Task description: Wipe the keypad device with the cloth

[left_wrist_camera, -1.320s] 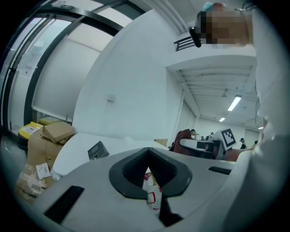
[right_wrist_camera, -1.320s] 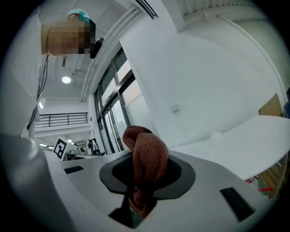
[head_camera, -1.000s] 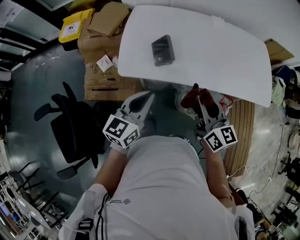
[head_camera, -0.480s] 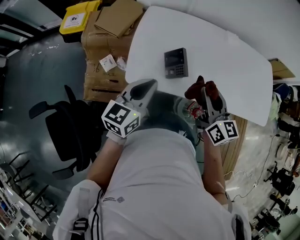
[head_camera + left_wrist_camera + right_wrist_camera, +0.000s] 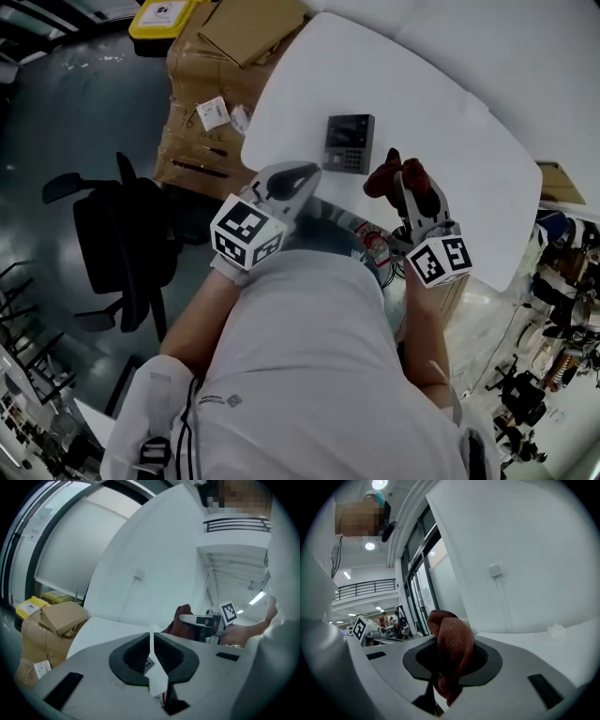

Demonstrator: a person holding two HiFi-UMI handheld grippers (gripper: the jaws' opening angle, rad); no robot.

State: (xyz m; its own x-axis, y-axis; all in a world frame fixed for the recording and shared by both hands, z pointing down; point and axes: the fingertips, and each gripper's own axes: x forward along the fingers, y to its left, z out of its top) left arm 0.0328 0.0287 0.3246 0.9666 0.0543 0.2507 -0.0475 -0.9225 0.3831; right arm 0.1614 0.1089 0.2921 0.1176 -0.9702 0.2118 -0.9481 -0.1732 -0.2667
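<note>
While the right gripper (image 5: 405, 190) clamps a bunched rust-red cloth (image 5: 382, 178), the dark rectangular keypad device (image 5: 349, 143) lies on the white table (image 5: 450, 103) just left of it and farther, long axis near-to-far. The left gripper (image 5: 298, 174) is pinched empty.

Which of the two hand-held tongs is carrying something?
The right tongs: they are shut on a crumpled reddish-brown cloth. The left tongs are shut too, but with nothing between them.
</note>
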